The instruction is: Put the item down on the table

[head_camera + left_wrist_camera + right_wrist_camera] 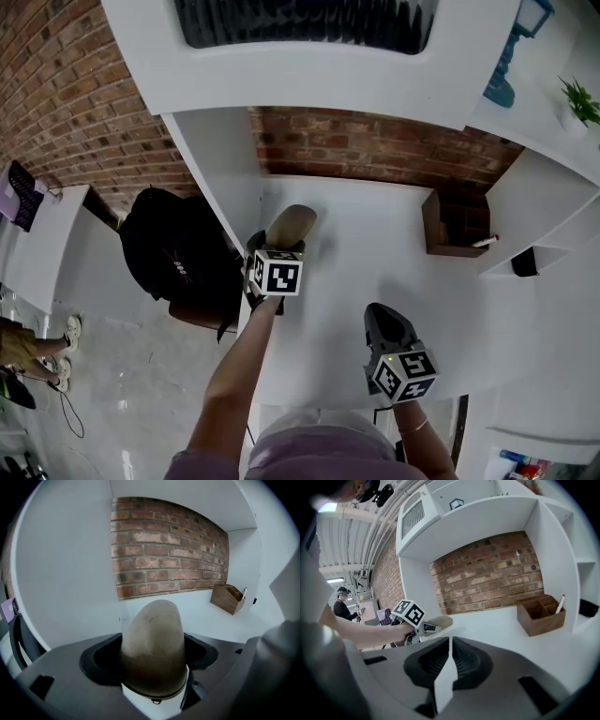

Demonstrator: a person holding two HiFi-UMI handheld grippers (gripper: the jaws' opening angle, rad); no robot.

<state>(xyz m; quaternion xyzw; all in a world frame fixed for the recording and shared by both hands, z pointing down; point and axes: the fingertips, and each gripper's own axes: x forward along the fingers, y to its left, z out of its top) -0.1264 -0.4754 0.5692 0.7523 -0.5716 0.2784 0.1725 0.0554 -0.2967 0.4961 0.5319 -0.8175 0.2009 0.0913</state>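
A tan, rounded oblong item [292, 225] [153, 644] [436, 622] sticks forward out of my left gripper [269, 246] [153, 670], which is shut on its darker near end. It is held low over the left part of the white table [375, 262], near the white side panel; I cannot tell if it touches the surface. My right gripper [383, 322] [449, 645] hovers over the table's near edge, shut, its jaws pressed together with nothing between them.
A brown wooden organiser [455, 225] [228, 598] [541, 613] with a pen stands at the table's back right against the brick wall. White shelves rise on the right. A black backpack [173, 251] sits on a chair left of the table.
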